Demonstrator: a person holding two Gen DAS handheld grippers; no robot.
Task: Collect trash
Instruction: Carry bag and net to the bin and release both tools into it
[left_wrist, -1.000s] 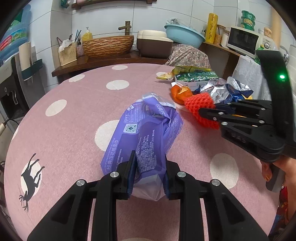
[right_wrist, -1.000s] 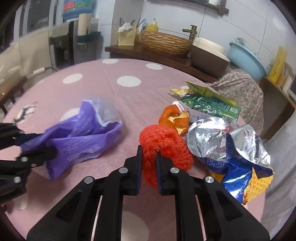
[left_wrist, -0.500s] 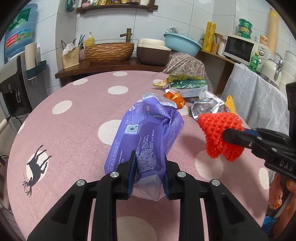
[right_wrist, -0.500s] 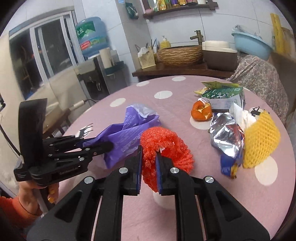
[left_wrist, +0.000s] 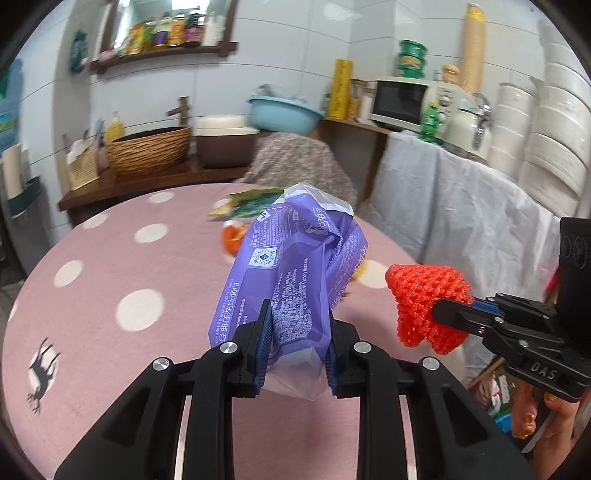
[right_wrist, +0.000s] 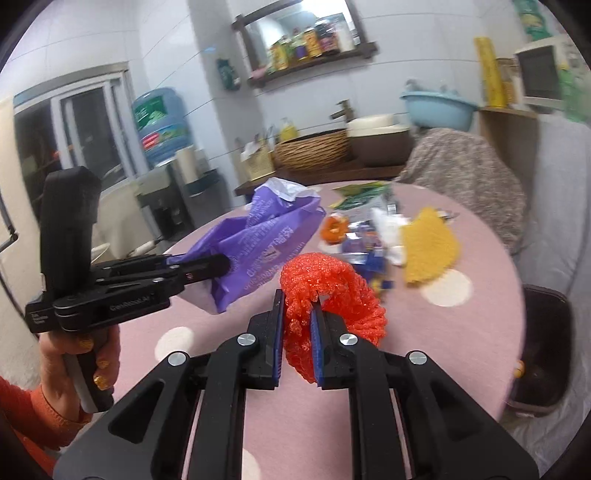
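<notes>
My left gripper (left_wrist: 295, 354) is shut on a purple plastic wrapper (left_wrist: 295, 266) and holds it in the air above the pink dotted table (left_wrist: 110, 266). My right gripper (right_wrist: 297, 343) is shut on a red foam net (right_wrist: 332, 295), also lifted off the table. In the left wrist view the red net (left_wrist: 424, 299) hangs to the right of the wrapper. In the right wrist view the wrapper (right_wrist: 258, 236) is to the left of the net. A dark bin (right_wrist: 539, 343) stands on the floor beyond the table's right edge.
On the far side of the table lie an orange peel (right_wrist: 334, 229), a yellow foam net (right_wrist: 428, 247), foil and blue packets (right_wrist: 365, 247) and a green packet (right_wrist: 362, 194). A cloth-covered chair (right_wrist: 465, 181) and a draped counter (left_wrist: 461, 221) stand behind.
Both grippers have risen and swung to the right with their trash, off the table surface. The bin has come into the right wrist view.
</notes>
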